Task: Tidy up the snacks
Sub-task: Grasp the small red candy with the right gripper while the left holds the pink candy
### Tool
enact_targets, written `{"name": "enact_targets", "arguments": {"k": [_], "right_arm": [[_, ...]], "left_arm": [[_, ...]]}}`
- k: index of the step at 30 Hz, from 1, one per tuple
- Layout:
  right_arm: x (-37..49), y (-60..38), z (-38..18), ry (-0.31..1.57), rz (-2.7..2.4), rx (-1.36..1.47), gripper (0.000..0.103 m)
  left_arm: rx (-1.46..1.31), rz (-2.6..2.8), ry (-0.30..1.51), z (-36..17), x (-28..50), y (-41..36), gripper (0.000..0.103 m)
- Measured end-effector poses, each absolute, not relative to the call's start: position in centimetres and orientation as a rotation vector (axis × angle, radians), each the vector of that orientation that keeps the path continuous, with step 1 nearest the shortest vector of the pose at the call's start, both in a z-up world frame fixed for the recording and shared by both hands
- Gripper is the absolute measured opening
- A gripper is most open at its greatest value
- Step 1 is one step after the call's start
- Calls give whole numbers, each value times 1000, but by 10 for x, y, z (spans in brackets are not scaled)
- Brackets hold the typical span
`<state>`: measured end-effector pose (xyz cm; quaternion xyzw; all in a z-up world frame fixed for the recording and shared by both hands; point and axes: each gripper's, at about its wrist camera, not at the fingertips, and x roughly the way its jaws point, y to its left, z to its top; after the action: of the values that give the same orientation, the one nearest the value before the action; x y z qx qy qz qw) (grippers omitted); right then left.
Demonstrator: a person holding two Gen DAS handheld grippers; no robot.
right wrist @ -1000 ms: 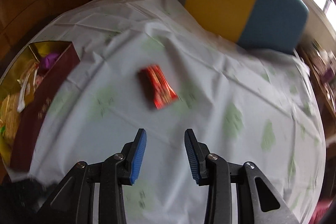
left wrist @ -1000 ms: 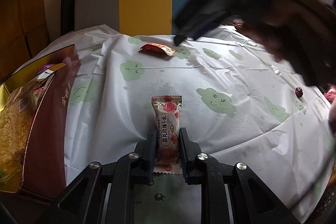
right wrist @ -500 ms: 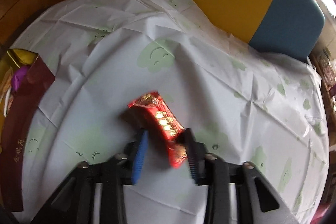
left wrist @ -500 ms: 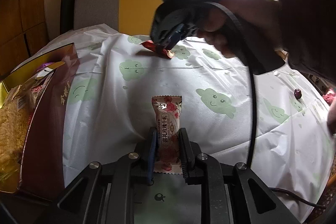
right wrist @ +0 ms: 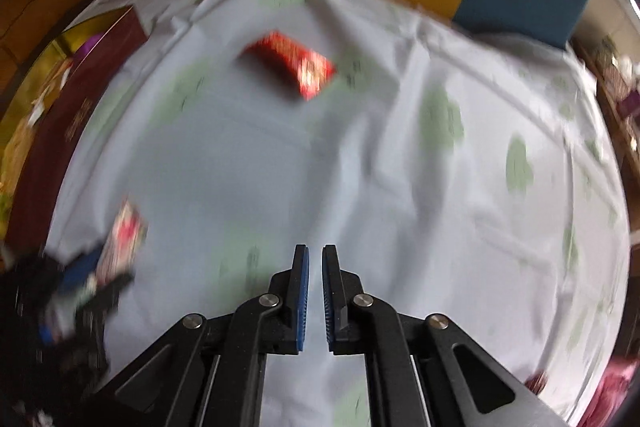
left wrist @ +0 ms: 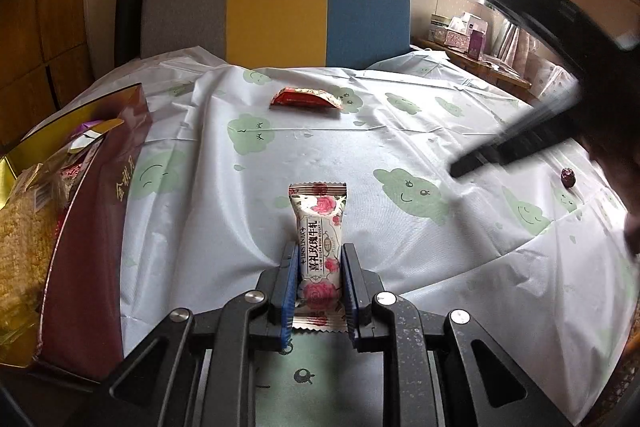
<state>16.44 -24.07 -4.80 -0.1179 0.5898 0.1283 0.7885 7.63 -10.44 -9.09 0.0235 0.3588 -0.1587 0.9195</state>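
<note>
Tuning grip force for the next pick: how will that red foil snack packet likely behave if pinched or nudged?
The red foil snack packet lies flat on the tablecloth, so it probably won't roll. Its glossy wrapper looks slippery; a sideways nudge would likely slide it on the smooth plastic cloth. It looks small and probably light; crimped ends suggest the wrapper crumples before the contents resist, so pinch the body.

left hand-held gripper (left wrist: 319,259): black | blue pads | silver screws | right hand-held gripper (right wrist: 315,259): seemingly alike
</note>
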Motion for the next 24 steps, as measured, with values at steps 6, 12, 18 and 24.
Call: {"name": "enact_targets", "arguments": {"k": [6,12,18,24], "right_arm": [[134,-256,-59,1290,291,-181,27],[158,-245,-42,1178,298,-167,38],[218,-206,-30,1112,332,-260,40],[282,-159,-43,1130,387,-448,55]], "left_arm": [[50,-325,738,-91,76,-105,21],[50,-325,737,-91,76,-105,21],[29,-334,741,-90,76,-102,21],[-3,-346,747,-91,78,-98,21]]}}
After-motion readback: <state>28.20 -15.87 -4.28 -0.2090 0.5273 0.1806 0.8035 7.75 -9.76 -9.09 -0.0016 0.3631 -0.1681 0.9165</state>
